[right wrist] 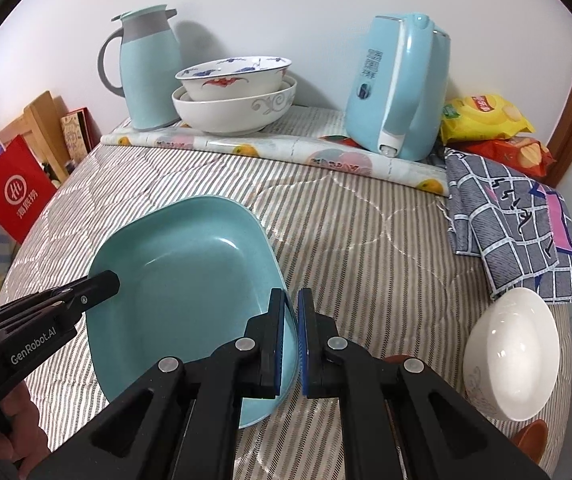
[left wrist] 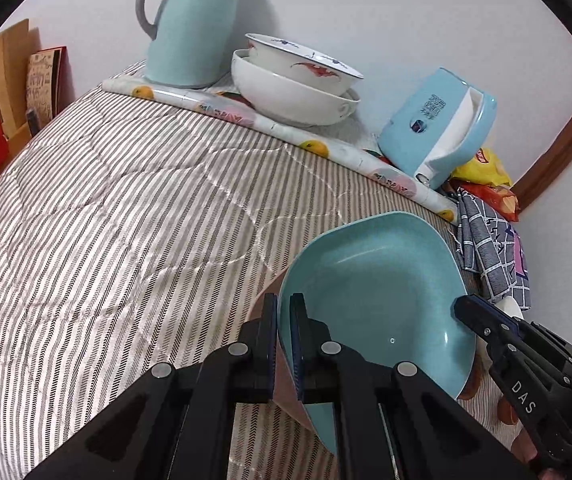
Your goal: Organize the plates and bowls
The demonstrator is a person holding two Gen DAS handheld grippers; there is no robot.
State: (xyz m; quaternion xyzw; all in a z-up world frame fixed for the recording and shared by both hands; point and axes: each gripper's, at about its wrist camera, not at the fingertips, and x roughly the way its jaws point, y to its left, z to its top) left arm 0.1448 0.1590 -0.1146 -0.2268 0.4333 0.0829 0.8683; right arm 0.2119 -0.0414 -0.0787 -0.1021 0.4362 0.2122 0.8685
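A: Where is the teal dish (right wrist: 189,280) held?
B: Above the striped cloth (right wrist: 366,248), its rims clamped by the left gripper (left wrist: 283,344) and right gripper (right wrist: 290,340).

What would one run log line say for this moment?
teal plate | left gripper: shut on rim | right gripper: shut on opposite rim | stacked bowls: behind

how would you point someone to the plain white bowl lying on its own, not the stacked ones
Start at the striped bedcover and go to its near right corner, just below the grey checked cloth. The plain white bowl lies tipped on its side there. Unlike the stacked bowls by the wall, it stands alone with no red or blue painting inside.
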